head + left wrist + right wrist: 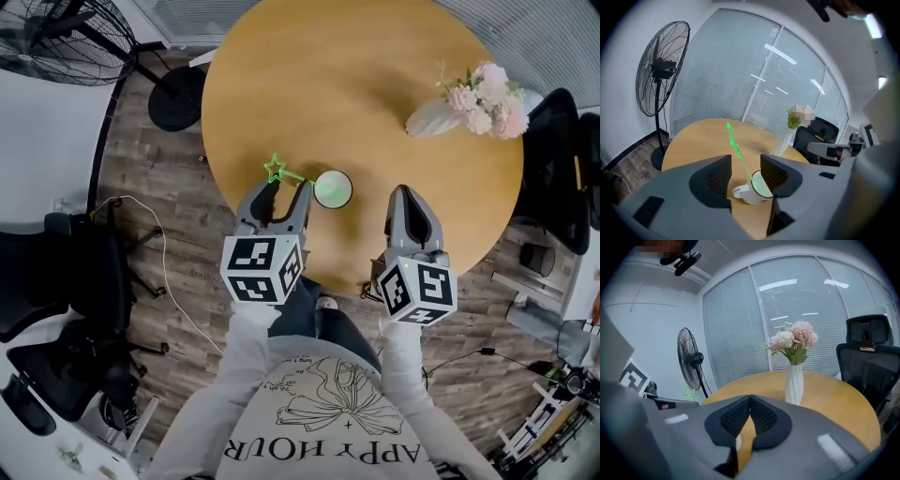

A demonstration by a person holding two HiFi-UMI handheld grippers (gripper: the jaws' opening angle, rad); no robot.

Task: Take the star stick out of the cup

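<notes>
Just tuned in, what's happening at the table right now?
A person works two handheld grippers over a round table. The left gripper has its jaws open and is lined up on the green star stick leaning out of the white cup. In the left gripper view the stick shows between the jaws, not gripped. The right gripper is shut and empty, to the right of the cup. The stick is not yet out. A vase of flowers stands farther back.
</notes>
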